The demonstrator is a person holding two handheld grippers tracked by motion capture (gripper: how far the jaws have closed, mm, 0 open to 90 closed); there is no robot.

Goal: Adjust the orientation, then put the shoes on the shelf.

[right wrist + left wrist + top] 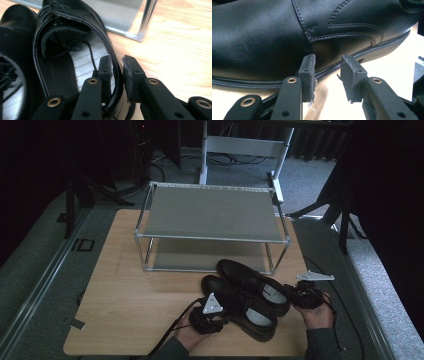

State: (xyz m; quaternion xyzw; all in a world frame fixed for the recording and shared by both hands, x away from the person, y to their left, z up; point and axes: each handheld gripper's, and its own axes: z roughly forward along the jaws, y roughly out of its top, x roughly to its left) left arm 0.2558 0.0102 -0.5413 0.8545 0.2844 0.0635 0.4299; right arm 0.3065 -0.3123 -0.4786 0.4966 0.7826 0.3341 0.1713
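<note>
Two black shoes lie side by side on the table (125, 320), just in front of a two-shelf rack (210, 227). The right gripper (116, 68) straddles the heel wall of the right shoe (75, 65), one jaw inside, one outside, probably to pinch and lift it; a small gap remains. The left gripper (327, 72), jaws spread, faces the side of the left shoe (274, 37), grasping nothing.

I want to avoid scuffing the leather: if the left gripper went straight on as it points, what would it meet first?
The left gripper would probably meet the near black shoe at its side, just above the sole seam.
</note>
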